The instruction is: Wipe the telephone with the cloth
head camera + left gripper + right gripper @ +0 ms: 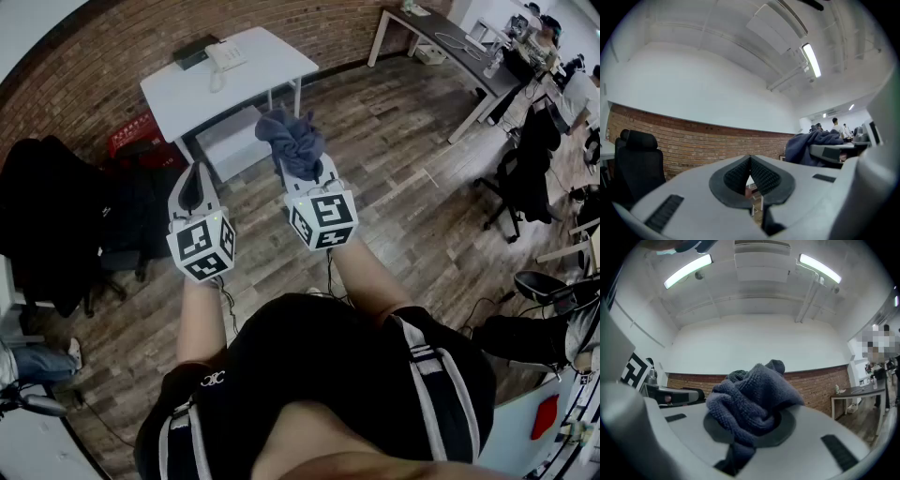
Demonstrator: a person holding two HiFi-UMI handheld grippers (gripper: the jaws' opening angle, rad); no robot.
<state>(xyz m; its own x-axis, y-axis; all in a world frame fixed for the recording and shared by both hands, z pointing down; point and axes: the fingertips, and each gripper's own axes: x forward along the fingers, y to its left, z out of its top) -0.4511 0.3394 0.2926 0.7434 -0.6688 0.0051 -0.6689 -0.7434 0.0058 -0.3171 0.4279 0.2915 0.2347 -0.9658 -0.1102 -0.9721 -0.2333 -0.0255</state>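
The white counter (272,80) stands at my 11 o'clock, across the wood floor (412,216). I hold both grippers up, well apart from it. The left gripper (194,176), at 9 o'clock of the right one, has its fingers pressed together on nothing. The right gripper (302,167) has its fingers clamped on the bunched grey-blue cloth (292,141). The telephone (225,56) sits near the counter's far edge, untouched.
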